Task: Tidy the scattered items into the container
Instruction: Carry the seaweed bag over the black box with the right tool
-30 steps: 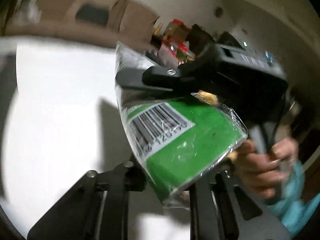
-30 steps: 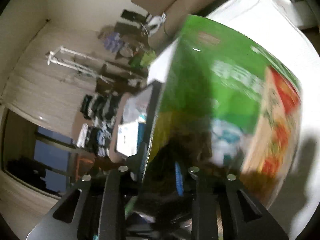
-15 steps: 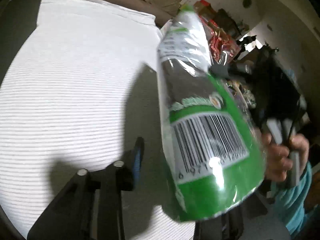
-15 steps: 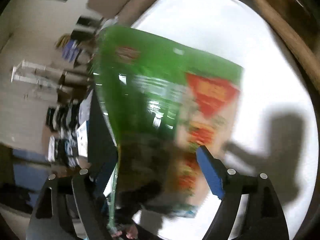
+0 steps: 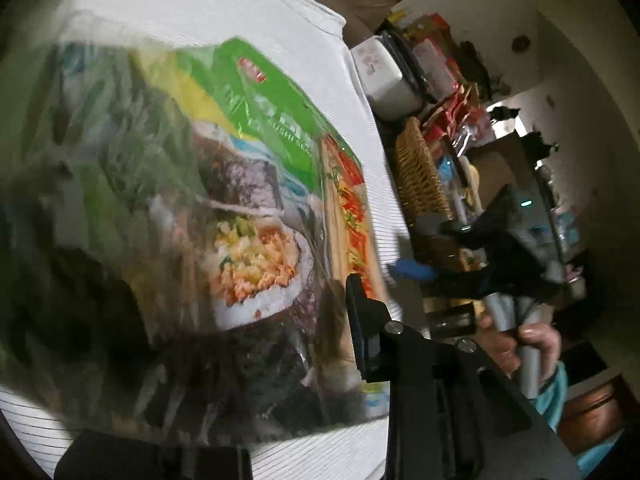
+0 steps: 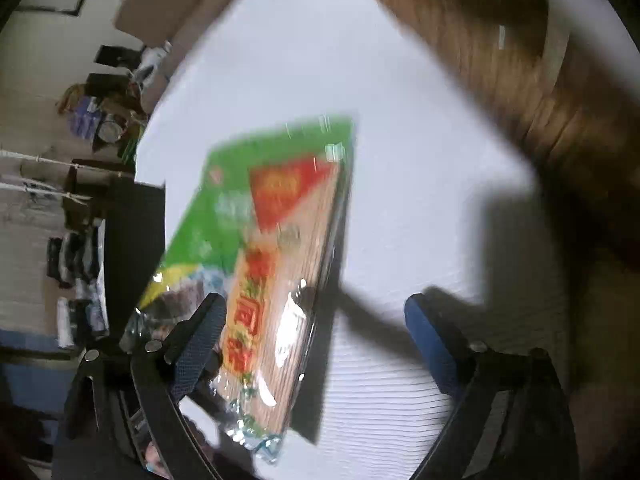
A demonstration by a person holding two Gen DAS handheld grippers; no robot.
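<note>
A green plastic food packet with sushi pictures fills the left wrist view, held above the white tablecloth. My left gripper is shut on the packet's lower end; only its right finger shows clearly. In the right wrist view the same packet hangs in front, clear of my right gripper, whose blue-padded jaws stand wide open. My right gripper also shows in the left wrist view, beside a wicker basket.
The wicker basket is at the upper right of the right wrist view, blurred. A white appliance and cluttered shelves stand beyond the table. A dark chair back is at the table's left edge.
My right gripper has let go of the packet, opened wide and drawn back. The packet has swung round in my left gripper, its printed front now facing the left camera.
</note>
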